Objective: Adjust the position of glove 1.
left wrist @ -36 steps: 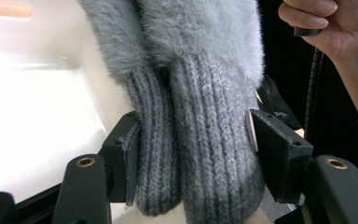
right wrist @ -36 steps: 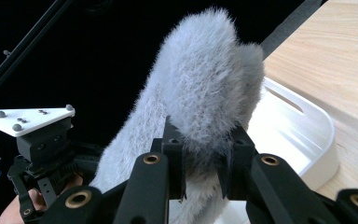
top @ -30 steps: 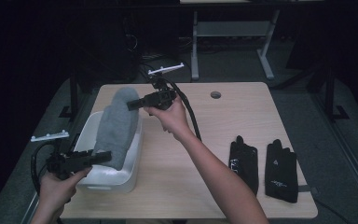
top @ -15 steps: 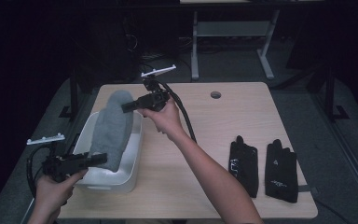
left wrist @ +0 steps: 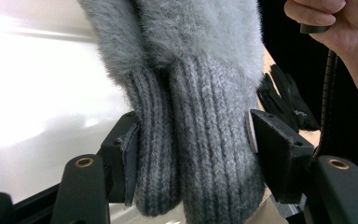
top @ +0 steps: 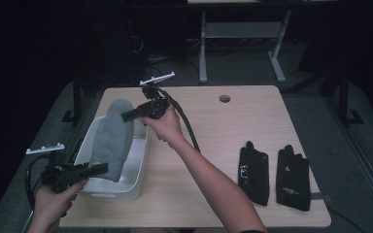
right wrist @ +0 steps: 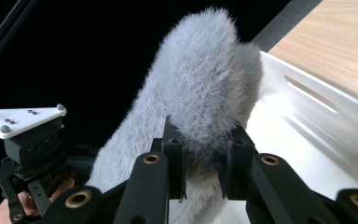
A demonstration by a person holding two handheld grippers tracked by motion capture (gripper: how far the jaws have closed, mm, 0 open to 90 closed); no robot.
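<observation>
A pair of fuzzy grey mittens [top: 112, 138] with ribbed cuffs hangs stretched lengthwise over a white bin [top: 137, 162] at the table's left. My left gripper [top: 99, 169] is shut on the ribbed cuffs [left wrist: 191, 140] at the near end, one black pad on each side. My right gripper [top: 126, 116] is shut on the fluffy far tip [right wrist: 205, 93], above the bin's far end. In the right gripper view the bin's slotted wall [right wrist: 317, 102] lies to the right, and the left hand with its gripper [right wrist: 28, 140] shows at lower left.
Two black gloves [top: 253, 171] [top: 291, 177] lie flat on the wooden table's [top: 209, 145] near right. A round cable hole [top: 225, 98] sits at the far middle. The right gripper's cable [top: 187, 126] trails over the table. A desk frame [top: 243, 34] stands behind on the dark floor.
My right gripper has moved left and slightly lower with the mittens' tip, bringing them over the bin. The left gripper has drifted a little nearer and keeps its hold.
</observation>
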